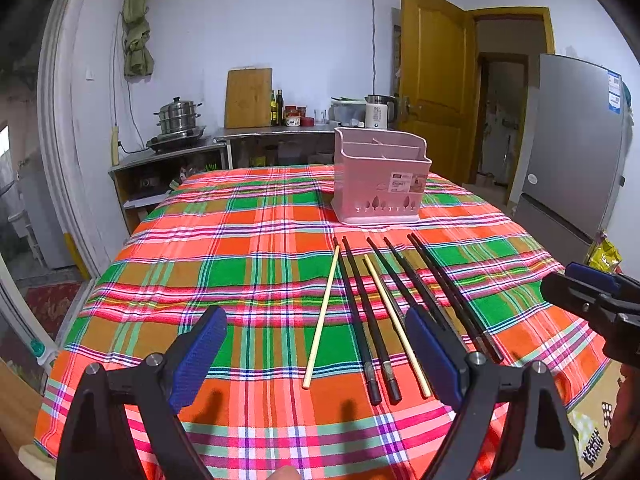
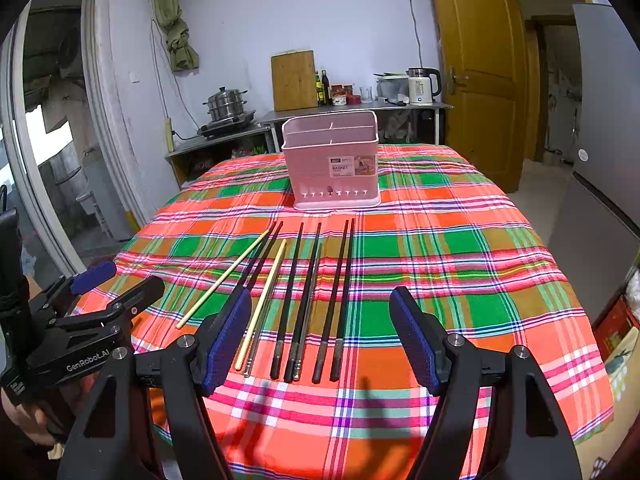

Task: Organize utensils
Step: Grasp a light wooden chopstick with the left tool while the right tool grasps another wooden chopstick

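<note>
On the plaid-clothed desk (image 2: 440,264), chopsticks (image 2: 304,300) lie in a row before a pink basket (image 2: 330,160), while the left gripper (image 1: 316,354) and right gripper (image 2: 320,340) hover released.

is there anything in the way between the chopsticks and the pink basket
Nothing visible. The chopsticks lie side by side on the plaid tablecloth, tips toward the pink basket, with only bare cloth between them. Both claws, left and right, are open and hold nothing.
</note>
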The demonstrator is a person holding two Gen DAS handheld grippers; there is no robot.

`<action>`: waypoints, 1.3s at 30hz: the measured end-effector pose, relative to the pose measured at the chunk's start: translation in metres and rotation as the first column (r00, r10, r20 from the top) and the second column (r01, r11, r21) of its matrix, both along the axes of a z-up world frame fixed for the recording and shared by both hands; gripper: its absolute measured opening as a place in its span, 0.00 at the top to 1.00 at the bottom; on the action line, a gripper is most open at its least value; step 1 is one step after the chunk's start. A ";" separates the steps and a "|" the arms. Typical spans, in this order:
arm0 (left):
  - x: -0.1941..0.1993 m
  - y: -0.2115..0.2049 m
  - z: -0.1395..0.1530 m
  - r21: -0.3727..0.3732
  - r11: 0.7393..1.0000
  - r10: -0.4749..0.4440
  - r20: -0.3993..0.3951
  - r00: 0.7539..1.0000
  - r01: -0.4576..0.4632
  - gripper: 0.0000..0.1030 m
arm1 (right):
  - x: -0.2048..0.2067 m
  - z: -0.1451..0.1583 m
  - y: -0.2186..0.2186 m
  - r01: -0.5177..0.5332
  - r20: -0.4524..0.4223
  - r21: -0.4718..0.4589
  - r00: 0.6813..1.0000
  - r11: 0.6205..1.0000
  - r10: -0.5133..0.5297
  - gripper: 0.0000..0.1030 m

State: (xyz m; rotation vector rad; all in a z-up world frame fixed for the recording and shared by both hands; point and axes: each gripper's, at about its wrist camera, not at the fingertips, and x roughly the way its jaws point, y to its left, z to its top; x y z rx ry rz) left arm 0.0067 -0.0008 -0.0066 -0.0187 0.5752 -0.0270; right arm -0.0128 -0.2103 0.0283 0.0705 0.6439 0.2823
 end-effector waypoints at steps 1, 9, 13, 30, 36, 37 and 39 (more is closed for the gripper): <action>0.001 0.001 -0.001 -0.001 1.000 0.000 -0.003 1.000 0.000 0.12 | 0.003 -0.001 0.000 -0.001 -0.003 0.000 1.000 1.000 0.001 0.30; 0.025 0.004 -0.011 0.012 0.999 -0.046 -0.059 0.997 0.047 0.12 | 0.016 -0.010 0.001 -0.009 -0.026 -0.002 1.000 1.000 0.009 0.30; 0.054 0.010 -0.019 0.003 0.998 -0.058 -0.124 0.991 0.058 0.15 | 0.028 -0.013 0.001 -0.016 -0.041 0.001 0.999 1.000 0.016 0.30; 0.160 0.017 -0.066 -0.016 0.992 -0.122 -0.379 0.917 0.125 0.56 | 0.118 -0.040 0.033 -0.113 -0.171 0.017 0.979 0.993 0.114 0.72; 0.169 0.024 -0.066 -0.001 0.996 -0.081 -0.378 0.922 0.086 0.78 | 0.144 -0.054 0.061 -0.178 -0.239 0.056 0.953 0.982 0.186 0.78; 0.169 0.027 -0.066 -0.003 0.997 -0.068 -0.378 0.923 0.073 0.79 | 0.148 -0.055 0.067 -0.188 -0.248 0.059 0.949 0.980 0.196 0.78; 0.167 0.036 -0.066 -0.010 0.999 -0.042 -0.378 0.925 0.041 0.81 | 0.156 -0.059 0.075 -0.201 -0.268 0.062 0.940 0.978 0.210 0.78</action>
